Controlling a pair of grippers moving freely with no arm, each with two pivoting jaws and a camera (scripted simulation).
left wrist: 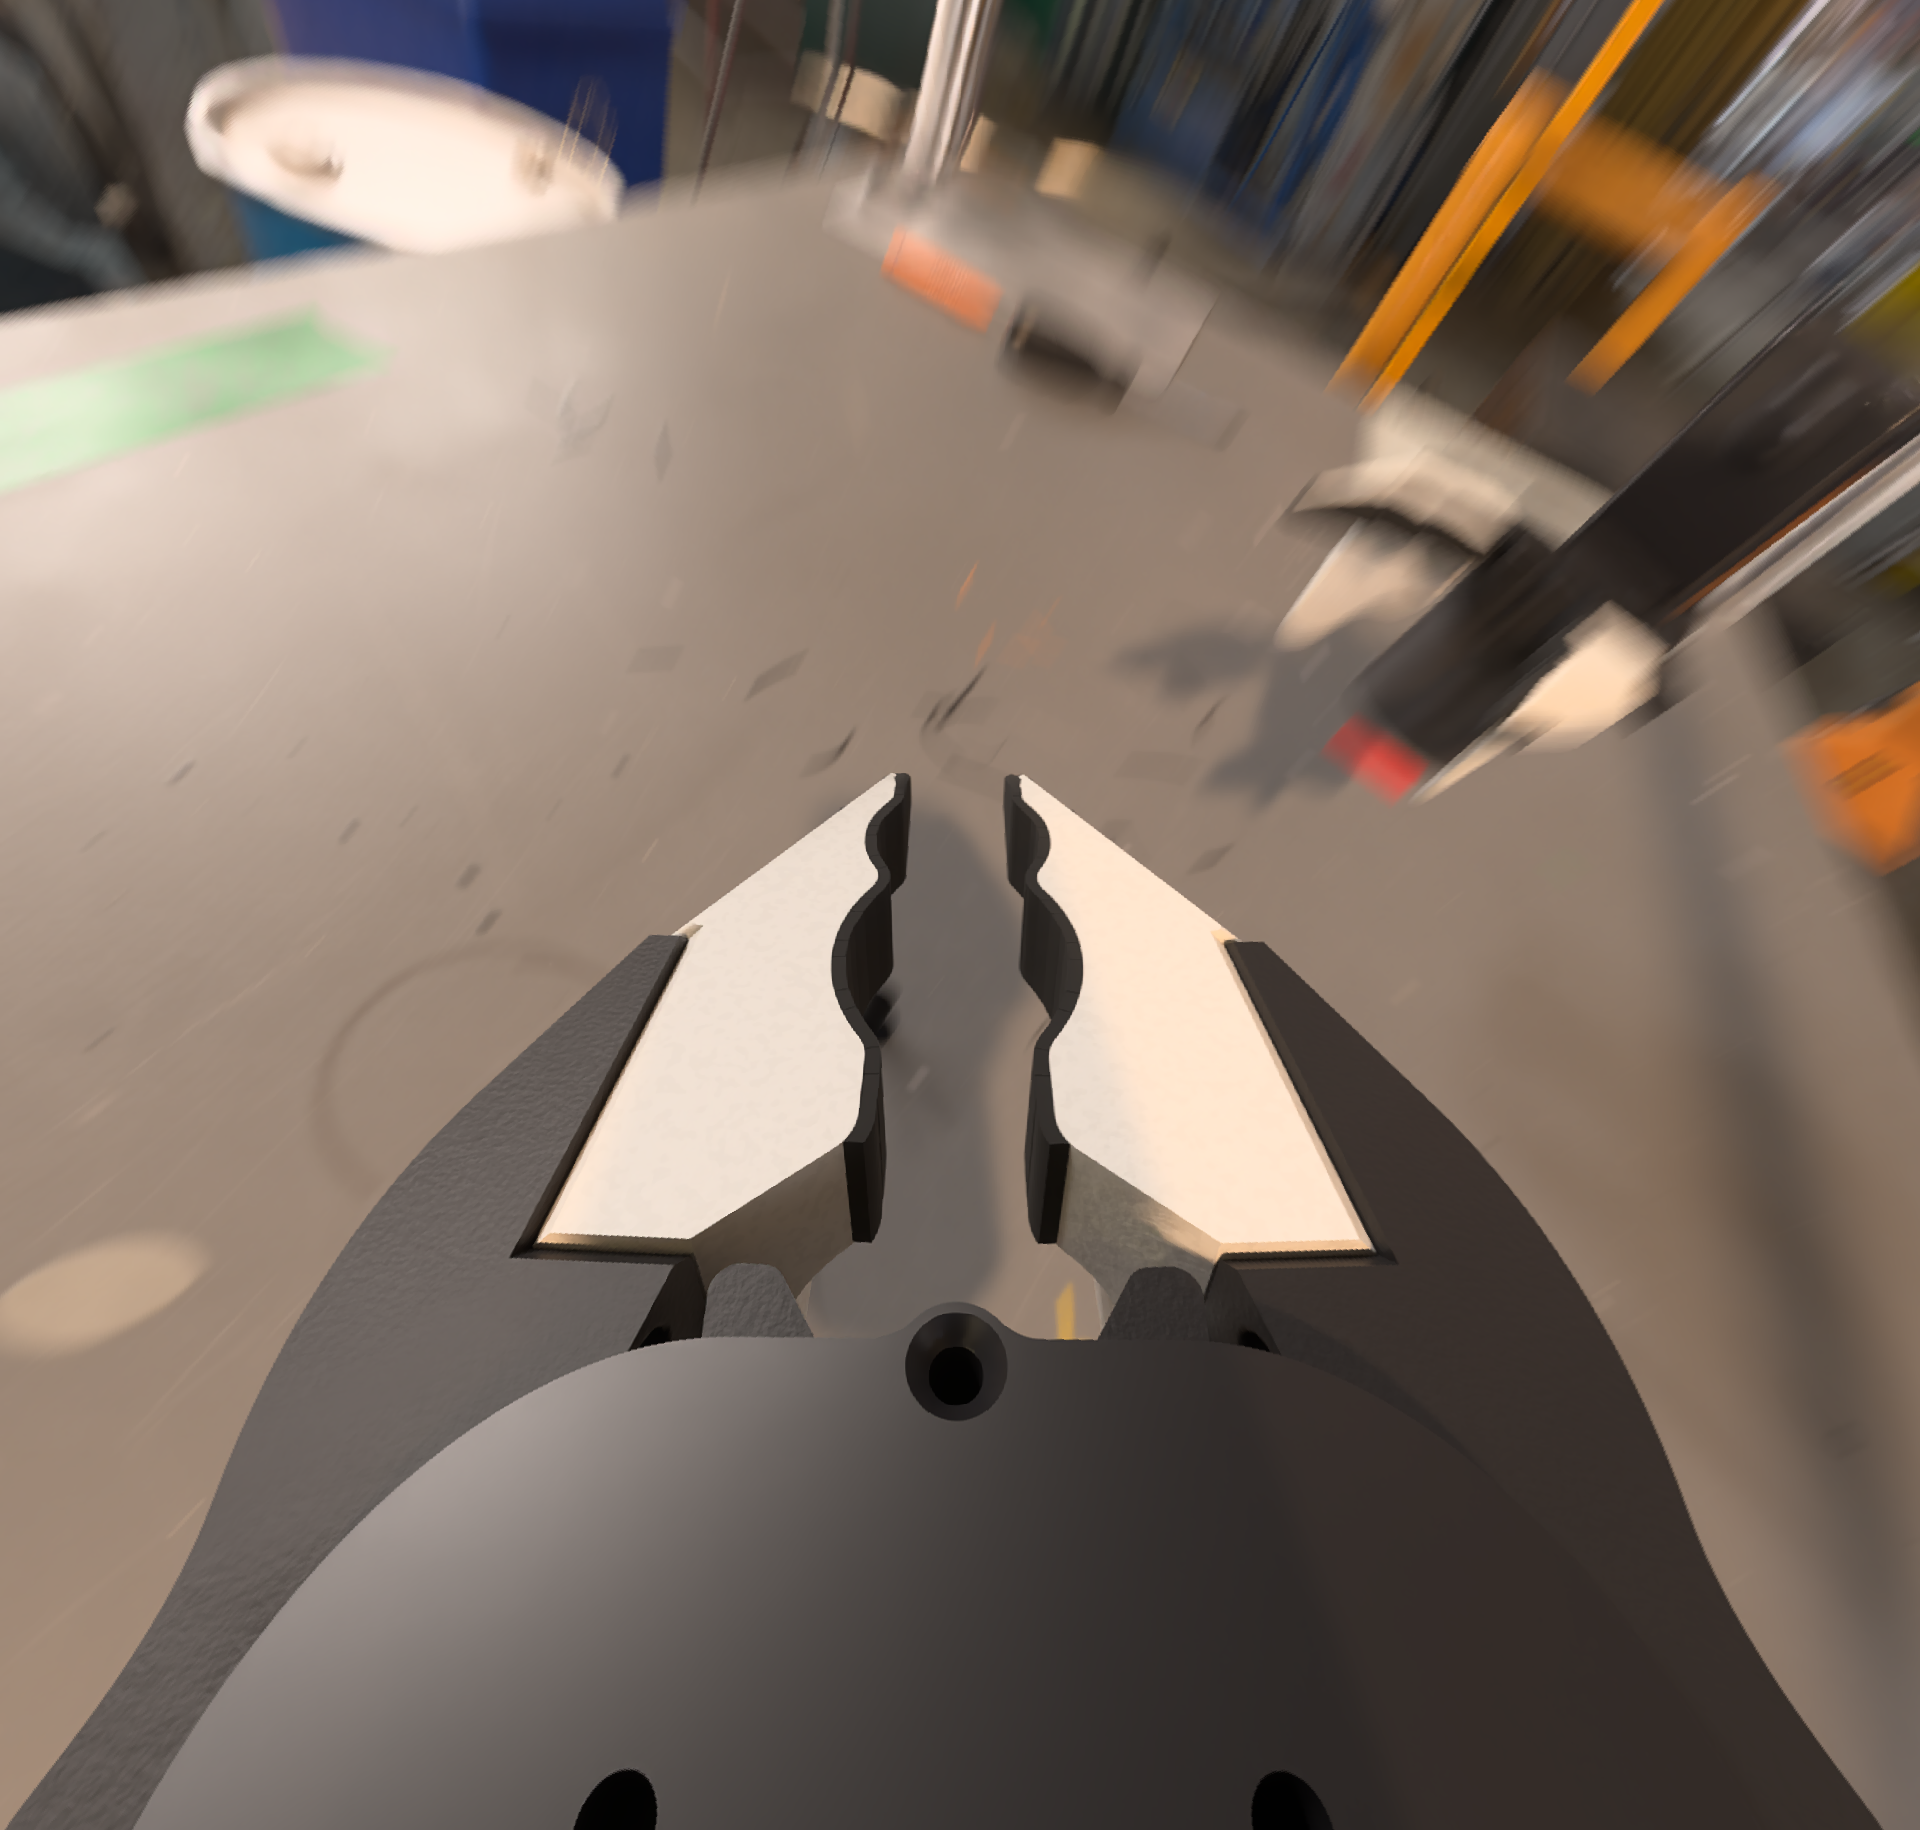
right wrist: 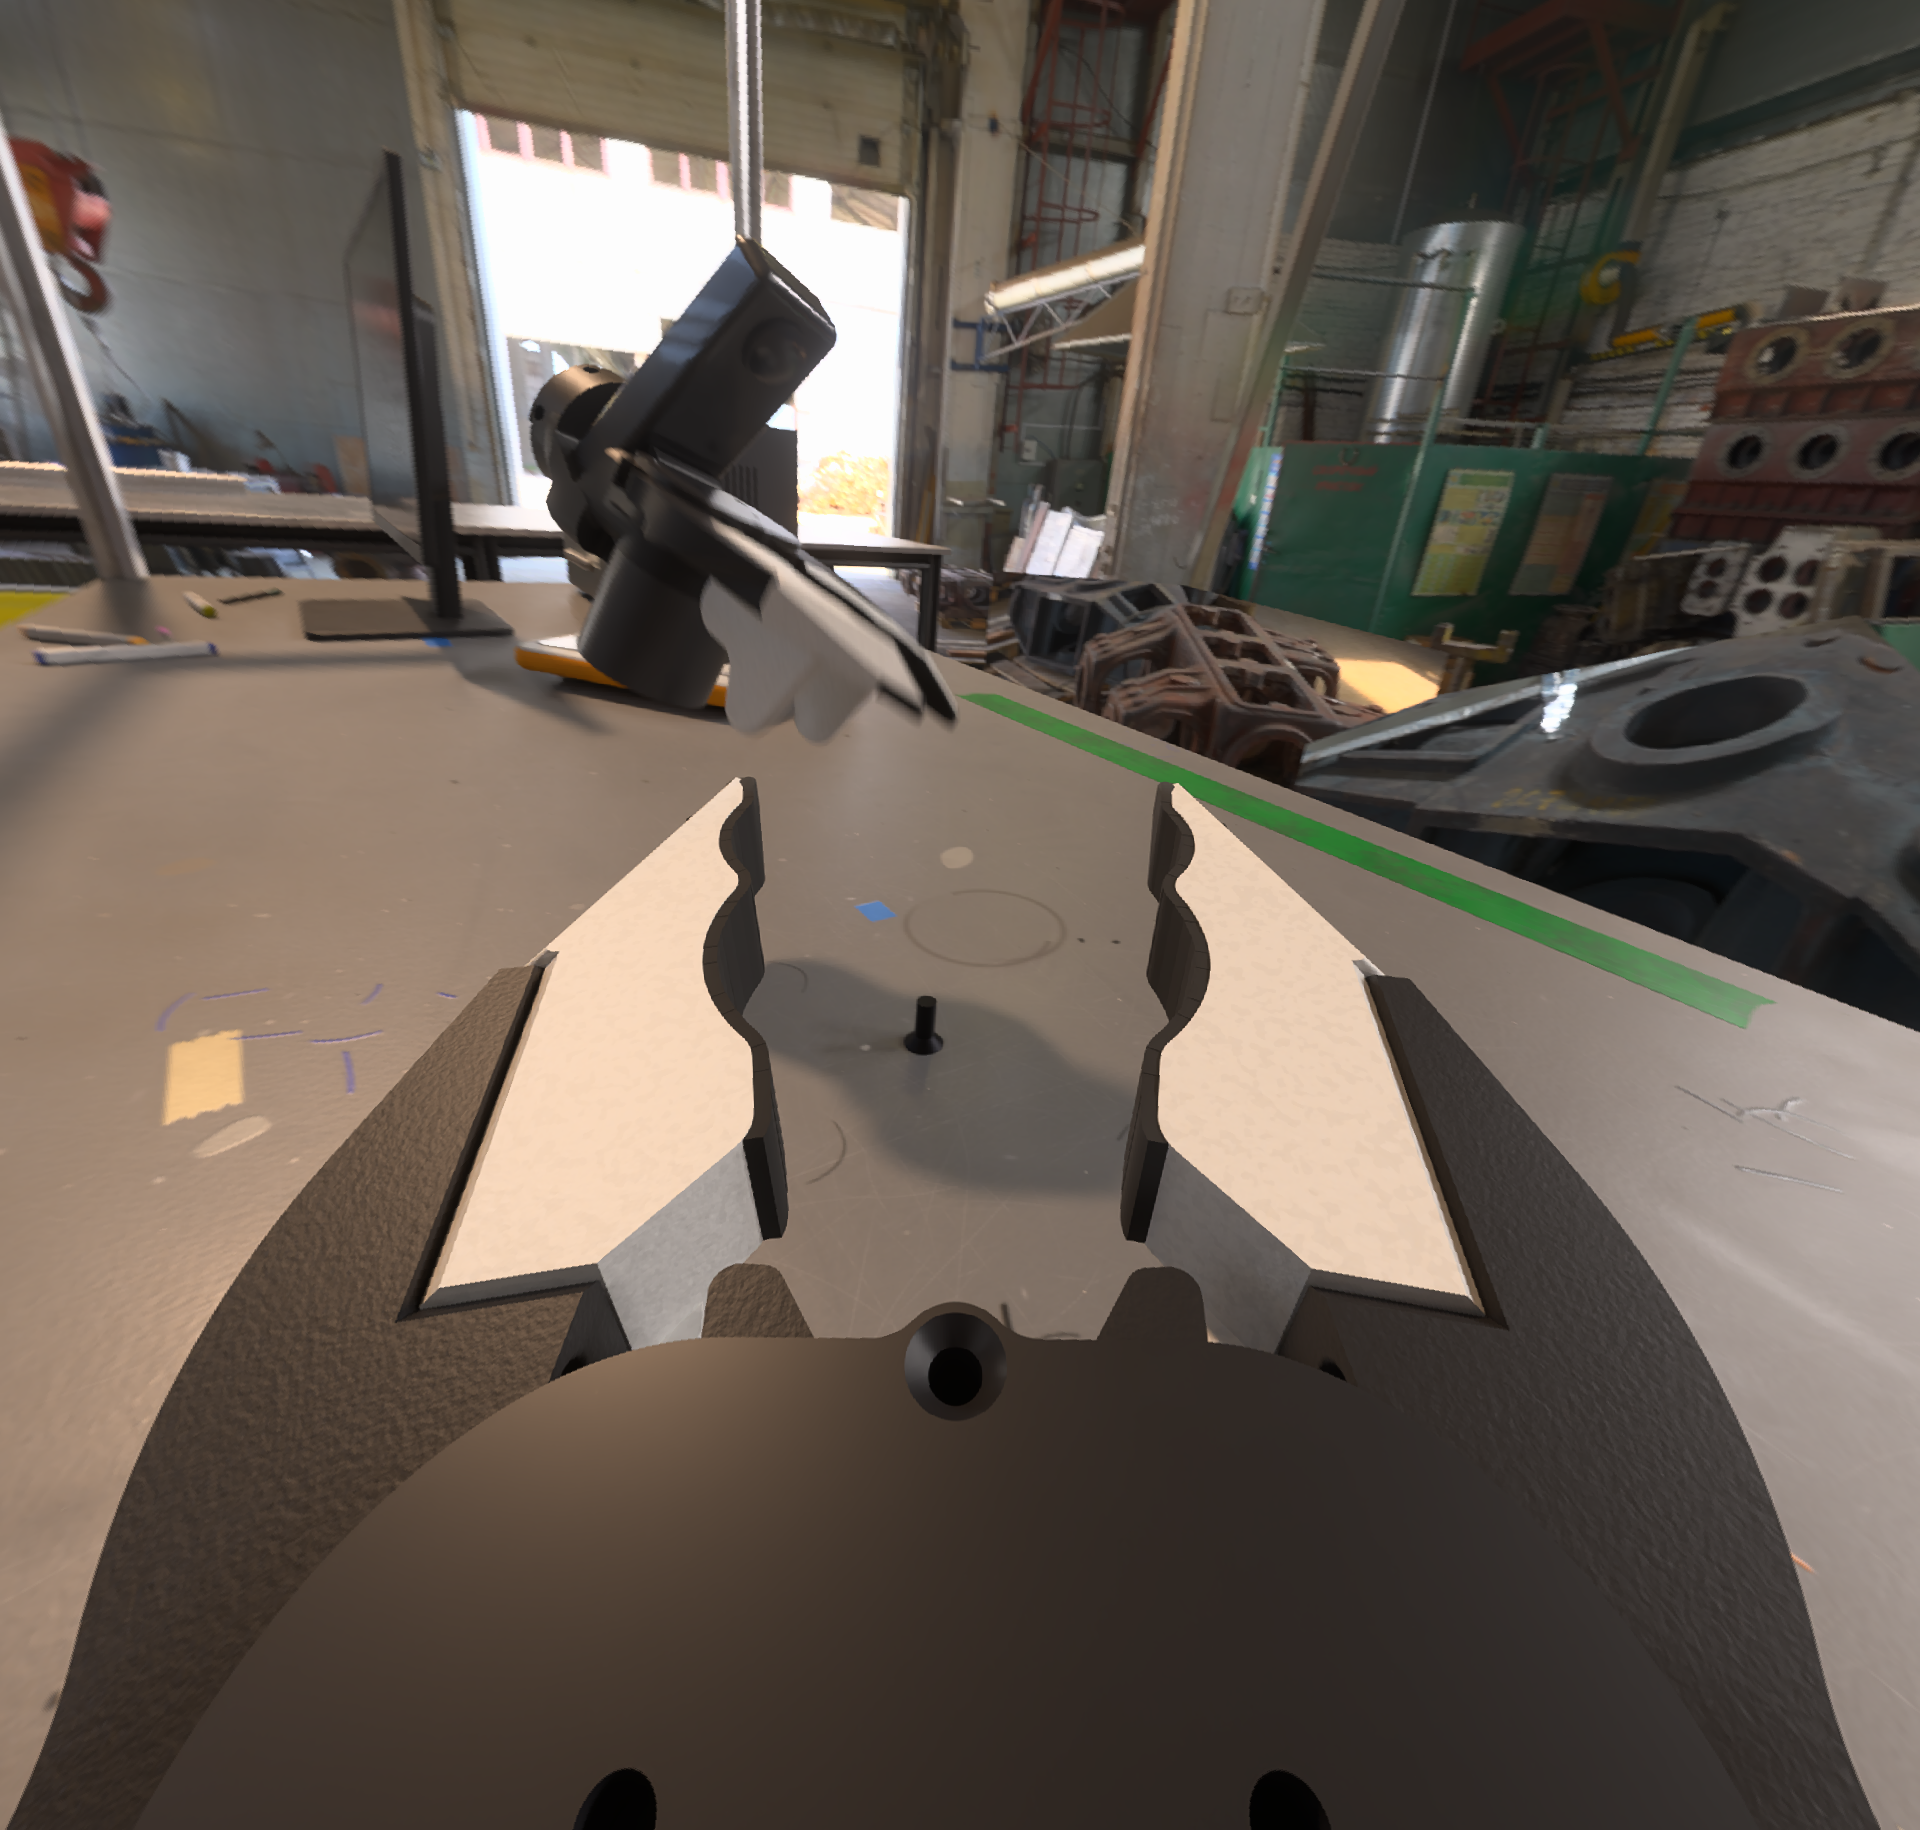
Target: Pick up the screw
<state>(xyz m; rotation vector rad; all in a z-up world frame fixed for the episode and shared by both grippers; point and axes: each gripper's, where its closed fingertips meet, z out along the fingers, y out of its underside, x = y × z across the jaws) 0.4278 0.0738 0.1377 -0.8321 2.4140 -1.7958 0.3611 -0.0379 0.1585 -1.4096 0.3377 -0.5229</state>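
Observation:
The screw [right wrist: 921, 1027] is small and black and stands on its head on the grey table [right wrist: 520, 845]. It sits ahead of my right gripper [right wrist: 954, 793], in line with the gap between its wide-open, empty fingers. My left gripper [left wrist: 956, 788] hovers over the table with its jaws only a narrow gap apart and nothing held. A small dark bit [left wrist: 885, 1013] peeks out beside its left finger; it may be the screw. The left wrist view is blurred. The left gripper also shows in the right wrist view [right wrist: 831, 700], tilted down beyond the screw.
A green tape strip [right wrist: 1351, 855] runs along the table's right edge, with heavy metal castings [right wrist: 1683, 741] beyond. A monitor stand [right wrist: 416, 617], markers [right wrist: 125, 650] and an orange-edged pad [right wrist: 561, 663] lie at the far left. The right gripper [left wrist: 1455, 658] shows at the right of the left wrist view.

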